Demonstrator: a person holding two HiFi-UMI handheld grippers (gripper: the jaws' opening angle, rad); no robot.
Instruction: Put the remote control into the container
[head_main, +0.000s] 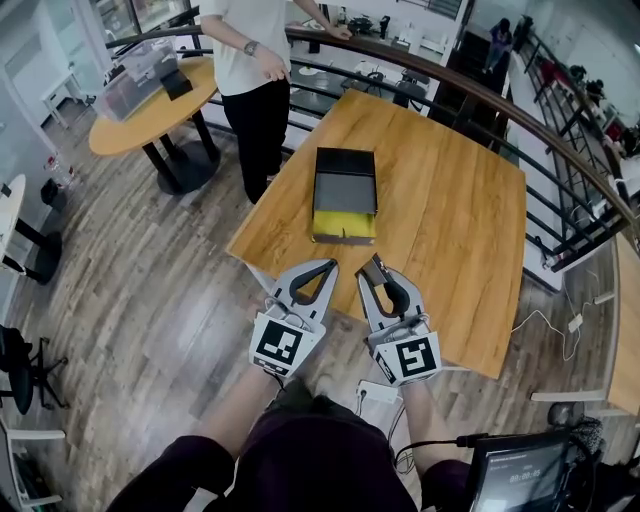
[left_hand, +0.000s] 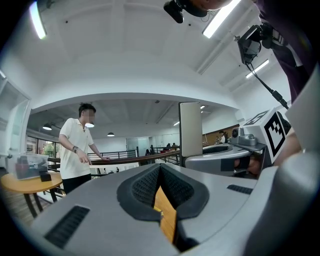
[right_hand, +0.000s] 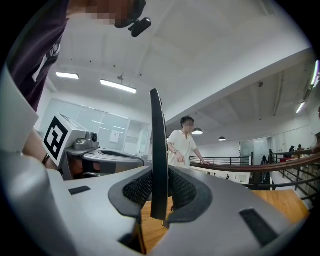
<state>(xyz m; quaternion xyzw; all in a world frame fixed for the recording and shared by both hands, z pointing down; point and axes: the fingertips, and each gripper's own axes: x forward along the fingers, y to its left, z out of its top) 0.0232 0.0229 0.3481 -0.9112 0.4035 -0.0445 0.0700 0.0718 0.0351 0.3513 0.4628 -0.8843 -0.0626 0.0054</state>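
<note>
My right gripper (head_main: 374, 268) is shut on the remote control (right_hand: 159, 160), a thin dark slab that stands upright between the pads (right_hand: 182, 192), edge-on in the right gripper view. It hovers at the near edge of the wooden table (head_main: 450, 220). The remote (head_main: 373, 266) shows only as a small dark piece at the fingertips in the head view. My left gripper (head_main: 328, 266) is beside it, jaws shut with nothing between them. The container (head_main: 345, 228), a flat black box with a yellow front wall, lies open on the table a short way beyond both grippers.
A person (head_main: 255, 60) in a white shirt stands at the table's far left corner. A round table (head_main: 150, 110) with a clear box is at the back left. A curved railing (head_main: 520, 120) runs behind the table. A screen (head_main: 520, 470) sits at the lower right.
</note>
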